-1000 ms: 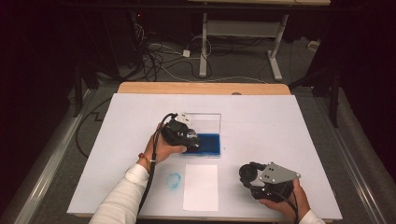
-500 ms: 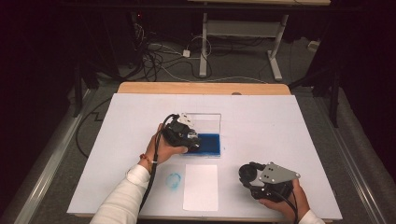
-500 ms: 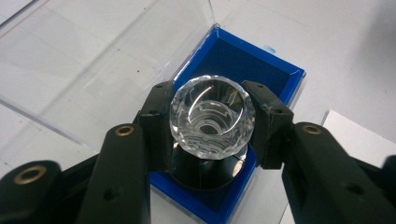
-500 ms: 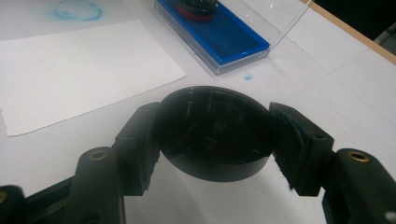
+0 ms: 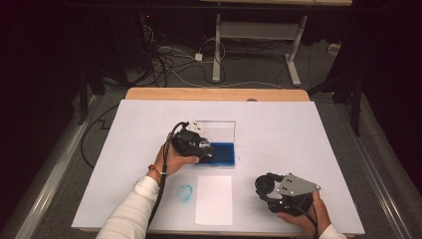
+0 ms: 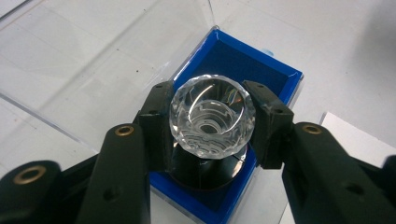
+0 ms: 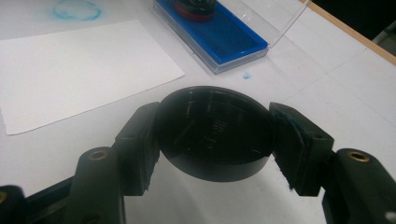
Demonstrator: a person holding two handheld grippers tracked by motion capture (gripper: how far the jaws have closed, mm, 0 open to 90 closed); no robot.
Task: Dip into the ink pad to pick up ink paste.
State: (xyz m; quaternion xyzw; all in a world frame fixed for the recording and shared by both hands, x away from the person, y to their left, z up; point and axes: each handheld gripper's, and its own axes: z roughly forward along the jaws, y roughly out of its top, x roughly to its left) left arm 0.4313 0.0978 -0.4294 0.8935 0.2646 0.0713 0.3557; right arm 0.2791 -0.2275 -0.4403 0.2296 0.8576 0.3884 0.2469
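A stamp with a faceted clear crystal knob (image 6: pixel 212 116) and a black base stands on the blue ink pad (image 6: pixel 243 60). My left gripper (image 6: pixel 212 109) is shut on the knob, one jaw on each side. In the high view the left gripper (image 5: pixel 199 148) is over the left end of the ink pad (image 5: pixel 223 153), whose clear lid (image 5: pixel 216 130) stands open behind it. My right gripper (image 7: pixel 215 135) is shut on a round black cap (image 7: pixel 215 128), held just above the table near the front right (image 5: pixel 266 186). The stamp's base (image 7: pixel 194 7) also shows in the right gripper view.
A white paper sheet (image 5: pixel 214 199) lies in front of the ink pad, with a round blue ink smudge (image 5: pixel 185 192) on the table to its left. A small blue spot (image 7: pixel 246 75) marks the table beside the pad. The table's wooden far edge (image 5: pixel 214 93) runs along the back.
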